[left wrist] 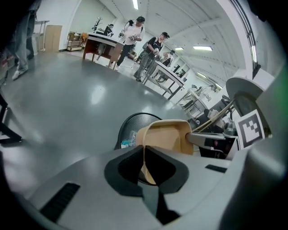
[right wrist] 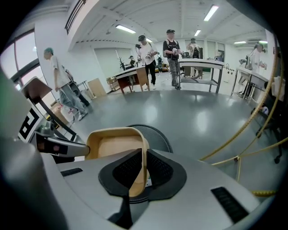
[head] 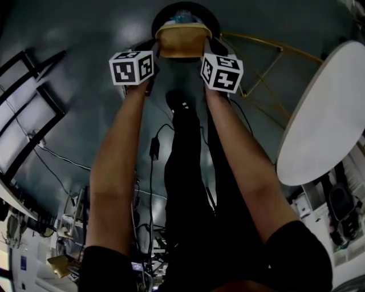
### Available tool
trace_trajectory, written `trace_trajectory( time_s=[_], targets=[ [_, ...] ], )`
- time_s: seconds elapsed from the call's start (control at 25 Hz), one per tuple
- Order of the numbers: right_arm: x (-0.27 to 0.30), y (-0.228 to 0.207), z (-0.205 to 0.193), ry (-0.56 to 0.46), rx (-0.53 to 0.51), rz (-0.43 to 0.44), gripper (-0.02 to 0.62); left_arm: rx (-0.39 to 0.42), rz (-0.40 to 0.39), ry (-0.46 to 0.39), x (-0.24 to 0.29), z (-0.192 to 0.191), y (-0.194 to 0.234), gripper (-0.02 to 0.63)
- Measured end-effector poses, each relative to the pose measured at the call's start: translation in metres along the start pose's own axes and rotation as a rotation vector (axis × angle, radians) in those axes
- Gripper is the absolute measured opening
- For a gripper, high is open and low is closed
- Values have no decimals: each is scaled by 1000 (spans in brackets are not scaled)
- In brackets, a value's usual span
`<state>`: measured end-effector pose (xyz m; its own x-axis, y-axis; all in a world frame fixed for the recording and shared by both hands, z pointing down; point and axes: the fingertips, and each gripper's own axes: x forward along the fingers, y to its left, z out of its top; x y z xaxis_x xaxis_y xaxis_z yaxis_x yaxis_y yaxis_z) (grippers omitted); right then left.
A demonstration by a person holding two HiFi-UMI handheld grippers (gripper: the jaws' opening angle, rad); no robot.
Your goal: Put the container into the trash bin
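A tan, shallow container [head: 182, 39] hangs between both grippers, right above the round black mesh trash bin [head: 201, 12] on the floor. My left gripper [left wrist: 144, 158] is shut on the container's [left wrist: 164, 136] left rim, its pads pinching the thin wall. My right gripper [right wrist: 144, 167] is shut on the container's [right wrist: 116, 143] right rim the same way. In the head view the left gripper [head: 153, 56] and right gripper [head: 206, 52] flank the container. The bin [left wrist: 129, 124] holds some bluish litter [left wrist: 129, 140]; its mesh wall [right wrist: 157, 135] shows behind the container.
A white oval table [head: 326, 114] stands at the right, with a curved brass-coloured frame [head: 268, 51] next to the bin. Cables [head: 154, 145] trail on the grey floor. Several people stand at workbenches [right wrist: 198, 65] far off.
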<state>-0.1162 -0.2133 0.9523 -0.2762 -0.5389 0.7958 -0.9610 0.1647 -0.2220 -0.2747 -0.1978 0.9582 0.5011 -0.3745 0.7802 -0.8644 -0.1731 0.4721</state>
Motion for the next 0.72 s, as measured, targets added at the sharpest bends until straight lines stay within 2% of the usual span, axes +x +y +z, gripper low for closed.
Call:
trace_trajectory(
  time_s=[0.28,0.56,0.6,0.72],
  targets=[
    [11,-11,2,19,-41,-9,60,-4,-7,2,16,-7,-2,17],
    [18,-8,0,30,11,5,61,-28,23,9,17,-20,7,26],
    [20,-5,-2,38,5,5,61,-30,29,9,17,-23,10,35],
    [18,-3,-2,42,-27,2,89,-26,55,2,17,-24,11,129]
  ],
)
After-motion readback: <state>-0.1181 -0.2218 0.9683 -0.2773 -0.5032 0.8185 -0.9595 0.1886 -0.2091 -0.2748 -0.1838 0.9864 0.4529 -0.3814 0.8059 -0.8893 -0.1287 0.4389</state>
